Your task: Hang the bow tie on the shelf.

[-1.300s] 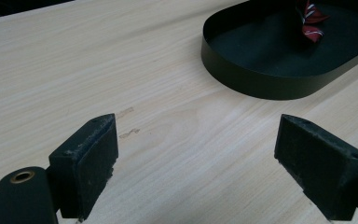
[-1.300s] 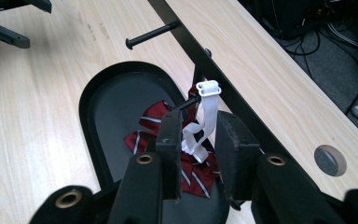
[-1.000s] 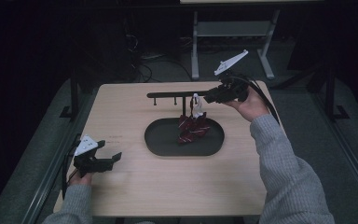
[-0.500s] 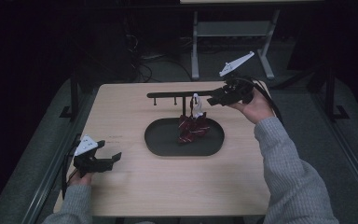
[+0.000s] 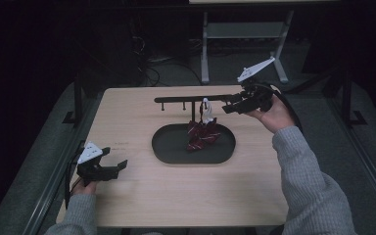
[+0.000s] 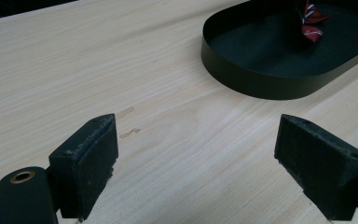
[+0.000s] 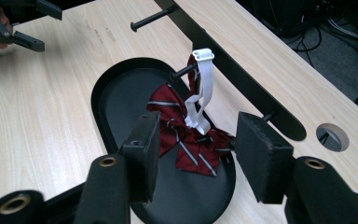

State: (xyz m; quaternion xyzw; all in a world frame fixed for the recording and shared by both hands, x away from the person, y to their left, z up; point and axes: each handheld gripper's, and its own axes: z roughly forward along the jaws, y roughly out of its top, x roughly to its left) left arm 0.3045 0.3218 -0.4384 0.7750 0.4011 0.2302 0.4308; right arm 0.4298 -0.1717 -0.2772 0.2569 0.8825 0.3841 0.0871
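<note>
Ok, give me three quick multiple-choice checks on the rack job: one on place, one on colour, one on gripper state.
1. Where does the bow tie hang?
A. from a peg of the rack, over the tray
B. flat on the table
C. in the left gripper

2. What colour is the strap on the peg?
A. black
B. white
C. red

3. How does the right gripper stand?
A. shut on the tie
B. shut on the rack
C. open

Answers: A, its strap loops over a peg above the tray; B, the strap is plainly white; C, the jaws stand apart, having just opened, and touch nothing.
</note>
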